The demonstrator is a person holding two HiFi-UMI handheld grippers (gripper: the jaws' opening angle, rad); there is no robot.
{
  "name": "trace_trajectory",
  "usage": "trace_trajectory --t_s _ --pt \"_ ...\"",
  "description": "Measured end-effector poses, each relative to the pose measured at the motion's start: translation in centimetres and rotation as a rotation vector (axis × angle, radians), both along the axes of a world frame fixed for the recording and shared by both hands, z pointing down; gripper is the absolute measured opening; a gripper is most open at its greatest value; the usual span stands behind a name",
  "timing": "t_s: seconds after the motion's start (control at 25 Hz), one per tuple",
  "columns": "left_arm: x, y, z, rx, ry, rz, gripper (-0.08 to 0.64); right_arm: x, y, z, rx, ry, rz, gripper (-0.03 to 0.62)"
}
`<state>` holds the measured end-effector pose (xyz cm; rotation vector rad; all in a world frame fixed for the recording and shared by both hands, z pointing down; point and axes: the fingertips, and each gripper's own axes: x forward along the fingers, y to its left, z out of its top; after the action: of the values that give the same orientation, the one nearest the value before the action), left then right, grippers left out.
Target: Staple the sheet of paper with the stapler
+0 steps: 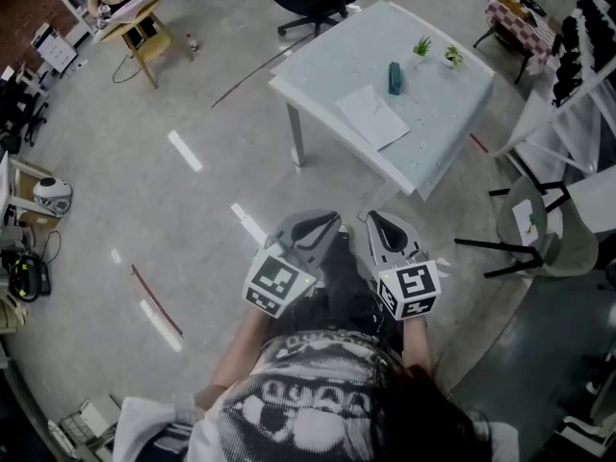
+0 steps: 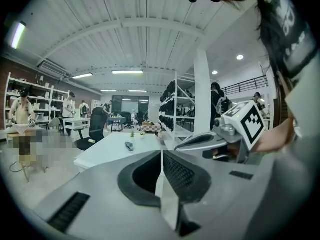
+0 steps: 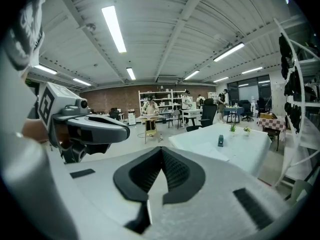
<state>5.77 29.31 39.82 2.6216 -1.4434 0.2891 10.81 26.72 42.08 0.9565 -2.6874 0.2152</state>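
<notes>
Room: open workshop, pale polished floor, white tabletop (image 1: 443, 114) standing ahead of the person and off to the right, well apart from both tools.

Left hand-held gripper (image 1: 310, 234): jaws clenched together, nothing between them, held low in front of the body.

Right hand-held gripper (image 1: 387, 234): also clenched on nothing, just beside the left one, pointing toward the tabletop.

On the tabletop: 1 sheet of paper (image 1: 372, 116) lies flat near the closer edge. The stapler (image 1: 395, 78) sits just beside the sheet's far corner; contact cannot be told. Its long axis runs roughly away from the person. 2 small plants (image 1: 423, 46) stand farther back.

Judgement: task not yet begun. Both items lie forward and right of the tools, the sheet closer than the stapler. The right hand-held gripper is the nearer of the 2, so it would reach the stapler first.
</notes>
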Motion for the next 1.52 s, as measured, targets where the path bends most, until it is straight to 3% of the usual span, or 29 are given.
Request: trace_trajectory --t_s 0.4,0.64,0.8,1.08,1.52 --pt "-3.1 -11.6 1.9 -0.044 -0.036 -0.034 0.009 -1.6 -12.2 1.9 -0.037 -0.011 0.009 -0.003" --pt "-3.7 -20.5 0.1 -0.002 -0.035 -0.038 0.009 -2.0 -21.4 1.9 -0.031 0.01 0.005 -0.003" --pt "-4.5 -23.9 -0.1 -0.016 -0.048 -0.059 0.009 -2.9 -25.7 2.3 -0.037 0.008 -0.015 -0.003" --pt "-5.6 -27.8 0.2 -0.024 -0.092 -0.104 0.009 -4.3 -29.7 3.0 -0.047 -0.012 -0.057 -0.003" --pt "-4.5 -29.8 1.7 -0.087 -0.109 -0.086 0.009 -2.4 -32.0 5.9 -0.114 0.005 -0.002 -0.003"
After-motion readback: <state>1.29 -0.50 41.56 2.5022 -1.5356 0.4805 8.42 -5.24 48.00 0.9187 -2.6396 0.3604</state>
